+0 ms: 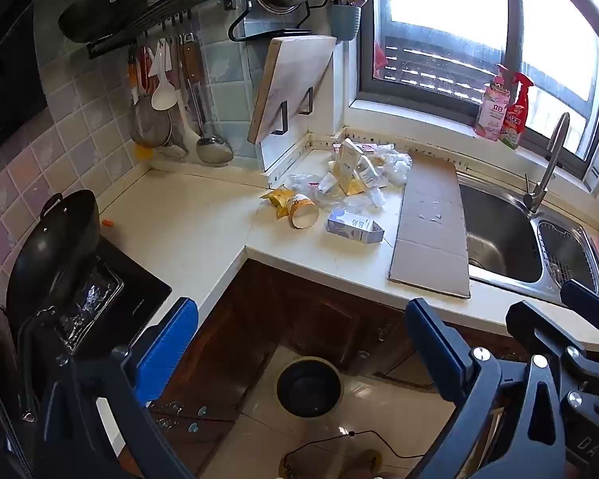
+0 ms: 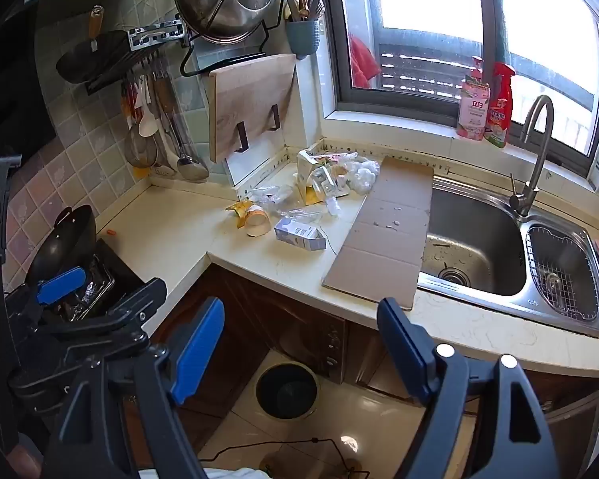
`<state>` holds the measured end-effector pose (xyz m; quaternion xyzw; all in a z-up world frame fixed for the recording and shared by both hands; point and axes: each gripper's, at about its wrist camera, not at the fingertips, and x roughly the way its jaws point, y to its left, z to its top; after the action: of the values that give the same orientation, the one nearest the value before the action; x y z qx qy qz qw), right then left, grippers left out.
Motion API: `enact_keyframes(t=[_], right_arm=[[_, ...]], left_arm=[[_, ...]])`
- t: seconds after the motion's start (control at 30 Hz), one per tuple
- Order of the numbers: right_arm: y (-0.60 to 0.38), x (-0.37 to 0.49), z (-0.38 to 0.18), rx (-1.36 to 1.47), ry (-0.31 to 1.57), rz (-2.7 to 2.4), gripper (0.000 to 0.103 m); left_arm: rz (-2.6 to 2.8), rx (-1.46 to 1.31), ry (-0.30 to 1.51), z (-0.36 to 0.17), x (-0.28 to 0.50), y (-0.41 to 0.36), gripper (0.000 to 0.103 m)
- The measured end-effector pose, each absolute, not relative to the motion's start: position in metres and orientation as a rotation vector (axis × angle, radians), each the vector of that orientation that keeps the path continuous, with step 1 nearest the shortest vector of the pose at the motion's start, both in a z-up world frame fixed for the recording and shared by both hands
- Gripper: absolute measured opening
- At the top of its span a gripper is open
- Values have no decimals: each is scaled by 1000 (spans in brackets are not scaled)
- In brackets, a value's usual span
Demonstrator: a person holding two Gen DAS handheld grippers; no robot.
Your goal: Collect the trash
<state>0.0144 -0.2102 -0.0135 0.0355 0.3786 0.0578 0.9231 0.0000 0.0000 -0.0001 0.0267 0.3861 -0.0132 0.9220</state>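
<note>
A heap of trash point(image 1: 359, 171) point(image 2: 331, 179) lies in the counter's back corner: cartons, crumpled plastic and wrappers. In front of it a paper cup point(image 1: 304, 210) point(image 2: 257, 219) lies on its side beside a yellow wrapper point(image 1: 277, 198), and a small lilac carton point(image 1: 354, 226) point(image 2: 300, 234) lies flat. A round black bin point(image 1: 309, 387) point(image 2: 286, 390) stands on the floor below the counter corner. My left gripper point(image 1: 299, 343) and my right gripper point(image 2: 301, 339) hang open and empty in front of the counter, well short of the trash. The left gripper point(image 2: 62, 279) also shows in the right wrist view.
A flat sheet of cardboard point(image 1: 431, 219) point(image 2: 383, 231) lies between the trash and the steel sink point(image 1: 499, 231) point(image 2: 475, 247). A black wok point(image 1: 52, 247) sits on the cooktop at left. A cutting board point(image 1: 291, 84), hanging utensils and bottles point(image 2: 485, 99) line the wall and sill.
</note>
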Motion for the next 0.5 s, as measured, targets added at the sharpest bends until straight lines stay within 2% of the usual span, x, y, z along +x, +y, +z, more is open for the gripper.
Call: enact_keyframes(t=[0.5], right_arm=[[-211, 19, -18, 80, 785, 118, 78]], left_arm=[[-28, 60, 815, 0, 0, 0, 102]])
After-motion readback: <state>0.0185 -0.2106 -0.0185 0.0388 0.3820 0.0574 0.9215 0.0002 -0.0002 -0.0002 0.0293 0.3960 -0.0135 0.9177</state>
